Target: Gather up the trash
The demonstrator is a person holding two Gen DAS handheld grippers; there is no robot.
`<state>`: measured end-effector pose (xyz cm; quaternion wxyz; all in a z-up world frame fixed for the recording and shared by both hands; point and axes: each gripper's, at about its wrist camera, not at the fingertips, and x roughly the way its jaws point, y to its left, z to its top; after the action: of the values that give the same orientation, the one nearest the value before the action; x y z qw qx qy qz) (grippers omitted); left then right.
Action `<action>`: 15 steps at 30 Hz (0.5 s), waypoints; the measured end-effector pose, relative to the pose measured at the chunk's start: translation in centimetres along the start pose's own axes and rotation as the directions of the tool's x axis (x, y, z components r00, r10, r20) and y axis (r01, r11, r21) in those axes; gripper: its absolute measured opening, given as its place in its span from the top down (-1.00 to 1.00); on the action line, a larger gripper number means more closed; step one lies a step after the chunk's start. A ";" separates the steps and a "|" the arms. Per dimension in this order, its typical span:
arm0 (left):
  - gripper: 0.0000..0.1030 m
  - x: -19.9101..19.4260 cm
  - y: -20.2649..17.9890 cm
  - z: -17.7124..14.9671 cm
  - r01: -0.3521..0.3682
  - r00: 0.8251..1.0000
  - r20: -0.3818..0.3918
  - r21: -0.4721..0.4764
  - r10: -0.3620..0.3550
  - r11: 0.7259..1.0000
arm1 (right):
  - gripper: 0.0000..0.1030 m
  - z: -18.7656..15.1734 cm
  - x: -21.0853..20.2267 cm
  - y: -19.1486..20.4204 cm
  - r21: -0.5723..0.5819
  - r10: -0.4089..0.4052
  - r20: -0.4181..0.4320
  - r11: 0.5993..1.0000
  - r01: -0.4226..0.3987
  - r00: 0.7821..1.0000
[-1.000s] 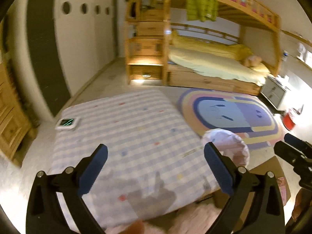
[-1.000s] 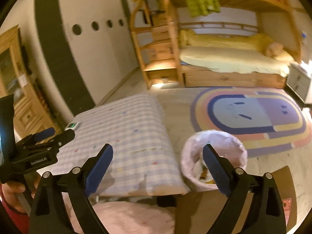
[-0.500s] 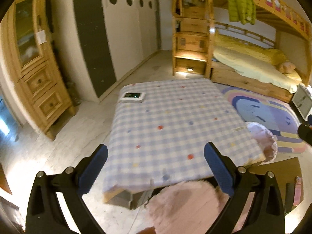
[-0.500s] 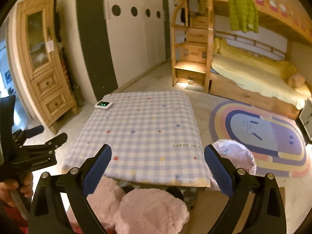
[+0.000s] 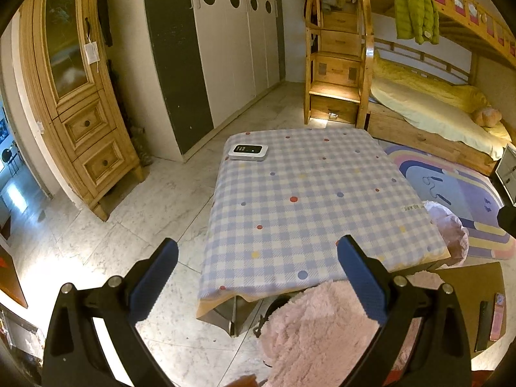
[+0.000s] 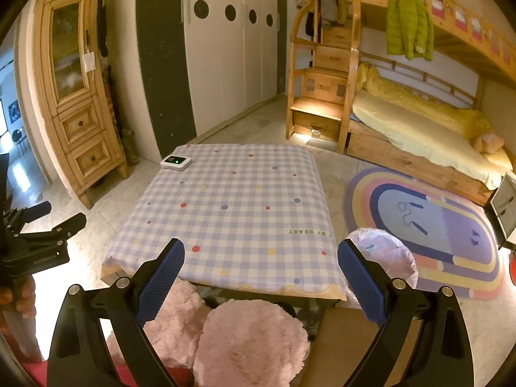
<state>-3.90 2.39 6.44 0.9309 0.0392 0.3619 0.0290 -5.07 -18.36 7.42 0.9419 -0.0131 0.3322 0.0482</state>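
Observation:
A trash bin lined with a pale pink bag stands on the floor at the table's right side; its edge shows in the left wrist view. The table wears a blue checked cloth; no loose trash shows on it. My left gripper is open and empty, high above the table's near-left corner; it also shows at the left of the right wrist view. My right gripper is open and empty above the table's near edge.
A small white device with a green light lies on the table's far left corner. Pink fluffy stools stand at the near edge. A cardboard box, a rainbow rug, a bunk bed and a wooden cabinet surround the table.
Both grippers have risen and pulled back from the bin, turning left, so the whole table and the cabinet now show. Both stay open and empty.

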 end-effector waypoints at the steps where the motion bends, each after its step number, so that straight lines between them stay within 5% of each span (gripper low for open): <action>1: -0.87 0.0 0.0 -0.1 0.002 1.000 0.002 0.001 -0.002 1.000 | -0.84 0.0 0.0 0.0 0.001 -0.002 0.000 1.000 0.002 1.000; 15: -0.87 0.5 -0.2 0.0 0.011 1.000 -0.010 0.005 -0.011 1.000 | -0.84 -0.1 0.2 0.1 0.006 -0.003 -0.004 1.000 0.003 1.000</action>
<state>-3.50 2.25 6.04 0.9292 0.0394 0.3668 0.0231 -5.01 -18.26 7.24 0.9413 -0.0107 0.3343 0.0457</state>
